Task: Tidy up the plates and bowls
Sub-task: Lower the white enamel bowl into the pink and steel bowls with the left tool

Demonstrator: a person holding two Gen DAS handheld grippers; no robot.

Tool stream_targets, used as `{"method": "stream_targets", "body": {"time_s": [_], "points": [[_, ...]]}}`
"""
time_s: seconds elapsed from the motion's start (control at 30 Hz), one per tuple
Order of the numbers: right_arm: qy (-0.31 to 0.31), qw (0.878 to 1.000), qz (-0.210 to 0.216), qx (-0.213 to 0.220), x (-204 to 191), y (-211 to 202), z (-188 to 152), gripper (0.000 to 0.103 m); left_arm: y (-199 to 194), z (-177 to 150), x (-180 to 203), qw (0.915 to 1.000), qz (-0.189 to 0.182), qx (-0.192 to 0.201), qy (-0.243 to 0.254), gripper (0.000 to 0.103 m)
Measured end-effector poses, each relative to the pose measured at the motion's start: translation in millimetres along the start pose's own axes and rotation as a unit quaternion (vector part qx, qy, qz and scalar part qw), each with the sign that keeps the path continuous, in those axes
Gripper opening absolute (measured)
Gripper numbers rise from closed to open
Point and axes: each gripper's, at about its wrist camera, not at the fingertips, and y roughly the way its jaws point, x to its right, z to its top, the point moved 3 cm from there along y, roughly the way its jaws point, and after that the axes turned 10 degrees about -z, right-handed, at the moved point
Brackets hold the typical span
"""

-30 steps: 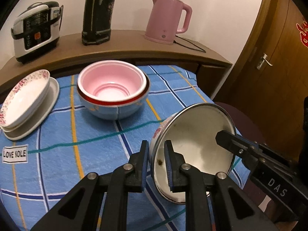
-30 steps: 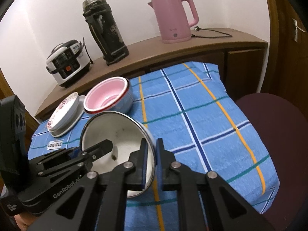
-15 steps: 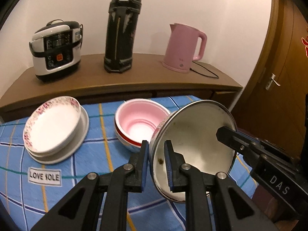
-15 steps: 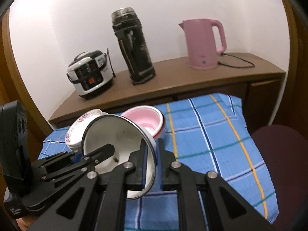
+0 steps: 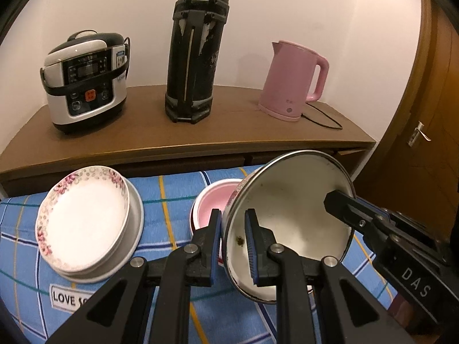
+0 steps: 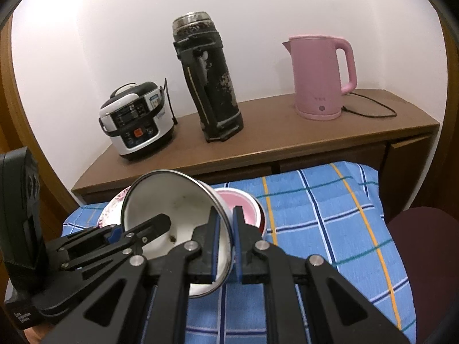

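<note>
- Left gripper and right gripper: both clamped on rim of tilted enamel bowl, held above tablecloth.
- Directly behind: pink bowl, partly hidden.
- Left: stacked floral plates.
- Far ahead: rice cooker, thermos, kettle.

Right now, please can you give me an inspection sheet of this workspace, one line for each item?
Surface: blue checked tablecloth covers the table.
Job's things: enamel bowl lifted and tilted; pink bowl behind it; floral plates stacked at left.
Clutter: nothing seen on the cloth.
Grippers: left hand-held gripper and right hand-held gripper each shut on the enamel bowl's rim, at opposite sides.
Cables: kettle cord lies on the sideboard.
Surroundings: rice cooker, black flask, pink kettle, wooden door.
</note>
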Motion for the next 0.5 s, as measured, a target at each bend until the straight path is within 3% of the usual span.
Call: {"method": "stream_targets", "body": {"time_s": [0.5], "points": [[0.009,0.998,-0.003,-0.062,8,62,5,0.009,50,12,-20,0.999,0.019,-0.039,-0.012,0.018]]}}
